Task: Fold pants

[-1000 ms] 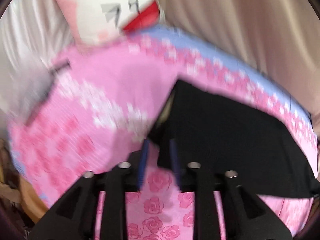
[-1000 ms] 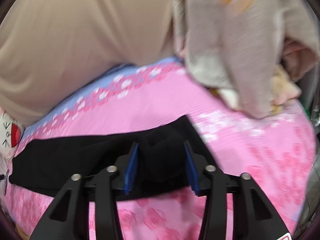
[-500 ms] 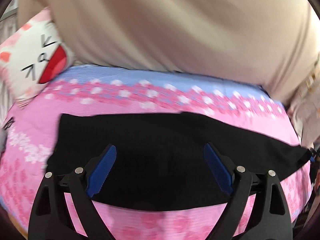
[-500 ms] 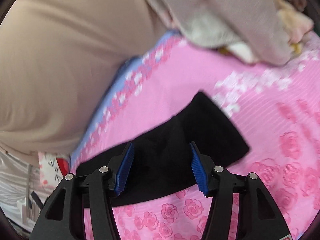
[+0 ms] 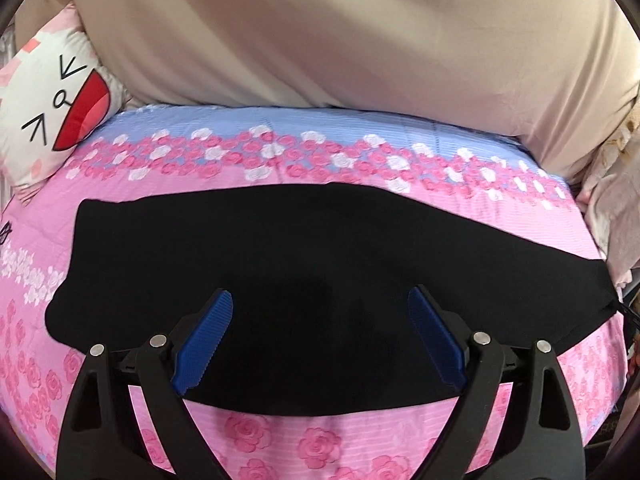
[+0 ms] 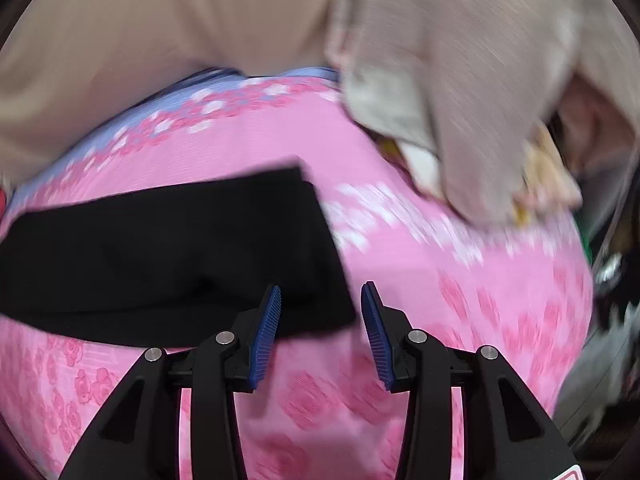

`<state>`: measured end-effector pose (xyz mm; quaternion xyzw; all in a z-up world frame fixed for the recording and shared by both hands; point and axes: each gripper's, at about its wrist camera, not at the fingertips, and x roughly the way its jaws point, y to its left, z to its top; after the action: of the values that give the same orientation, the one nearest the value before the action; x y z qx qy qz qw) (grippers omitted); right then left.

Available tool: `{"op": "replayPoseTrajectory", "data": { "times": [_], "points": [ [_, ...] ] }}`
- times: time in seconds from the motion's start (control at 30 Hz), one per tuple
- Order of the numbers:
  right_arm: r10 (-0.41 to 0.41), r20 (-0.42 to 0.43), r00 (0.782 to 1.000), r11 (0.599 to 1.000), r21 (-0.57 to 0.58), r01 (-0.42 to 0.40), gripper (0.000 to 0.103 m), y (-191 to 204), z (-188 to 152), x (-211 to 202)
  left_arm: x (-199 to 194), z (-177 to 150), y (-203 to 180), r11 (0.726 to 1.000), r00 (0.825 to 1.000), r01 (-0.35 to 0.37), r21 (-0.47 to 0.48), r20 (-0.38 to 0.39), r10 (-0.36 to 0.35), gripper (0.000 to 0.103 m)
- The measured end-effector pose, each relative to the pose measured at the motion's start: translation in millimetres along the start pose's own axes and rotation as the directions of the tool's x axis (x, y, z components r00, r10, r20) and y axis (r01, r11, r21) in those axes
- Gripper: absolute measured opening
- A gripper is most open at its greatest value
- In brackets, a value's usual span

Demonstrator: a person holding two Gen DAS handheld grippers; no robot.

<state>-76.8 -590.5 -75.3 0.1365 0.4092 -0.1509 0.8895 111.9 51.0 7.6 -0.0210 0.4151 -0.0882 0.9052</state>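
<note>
Black pants (image 5: 320,264) are lying flat in a long strip on the pink rose bedsheet (image 5: 320,444). The left gripper (image 5: 320,340) has its jaws spread wide over the middle of them, nothing pinched. The right gripper (image 6: 320,332) has jaws that have just been narrowing, half-open, with only the pants' end corner poking between them, not clamped.

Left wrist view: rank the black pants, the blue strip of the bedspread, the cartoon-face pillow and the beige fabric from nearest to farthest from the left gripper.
From the left gripper, which is open:
1. black pants, directly under and ahead of it.
2. cartoon-face pillow, far left, and blue strip of the bedspread, beyond the pants: too close to call.
3. beige fabric, behind the bed's far edge.
</note>
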Motion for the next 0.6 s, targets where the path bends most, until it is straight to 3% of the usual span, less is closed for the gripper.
{"op": "replayPoseTrajectory", "data": {
  "times": [0.07, 0.17, 0.23, 0.33, 0.4, 0.43, 0.5, 0.6],
  "points": [
    [0.075, 0.089, 0.993, 0.992, 0.094, -0.083, 0.043, -14, -4, -21, 2, 0, 2, 1.000, 1.000, -0.003, -0.005, -0.010, 0.003, 0.087],
    [0.144, 0.153, 0.978, 0.980, 0.118, -0.163, 0.043, -9, 11, -38, 4, 2, -3, 1.000, 1.000, 0.004, -0.003, -0.014, -0.004, 0.087],
    [0.168, 0.141, 0.976, 0.978, 0.100, -0.183, 0.043, 1, 25, -31, 6, 3, -11, 1.000, 1.000, 0.020, -0.002, -0.014, -0.020, 0.087],
    [0.125, 0.048, 0.991, 0.990, 0.065, -0.128, 0.043, 17, 29, 1, 7, 0, -22, 0.999, 0.999, 0.045, 0.009, -0.020, -0.045, 0.087],
    [0.087, -0.030, 0.996, 0.996, 0.036, -0.086, 0.031, 23, 22, 32, 7, -2, -26, 0.999, 0.999, 0.042, 0.026, -0.026, -0.042, 0.087],
    [0.067, -0.051, 0.996, 0.998, 0.019, -0.066, 0.008, 27, 19, 40, 7, -3, -26, 0.999, 0.999, 0.032, 0.034, -0.031, -0.031, 0.087],
    [0.069, -0.026, 0.997, 0.997, -0.022, -0.070, 0.008, 33, 19, 31, 8, -2, -22, 0.999, 0.999, 0.017, 0.037, -0.041, -0.015, 0.087],
    [0.051, 0.098, 0.994, 0.998, -0.035, -0.047, 0.008, 25, 26, -14, 8, 0, -9, 1.000, 0.999, 0.004, 0.014, -0.047, -0.004, 0.088]
  ]
}}
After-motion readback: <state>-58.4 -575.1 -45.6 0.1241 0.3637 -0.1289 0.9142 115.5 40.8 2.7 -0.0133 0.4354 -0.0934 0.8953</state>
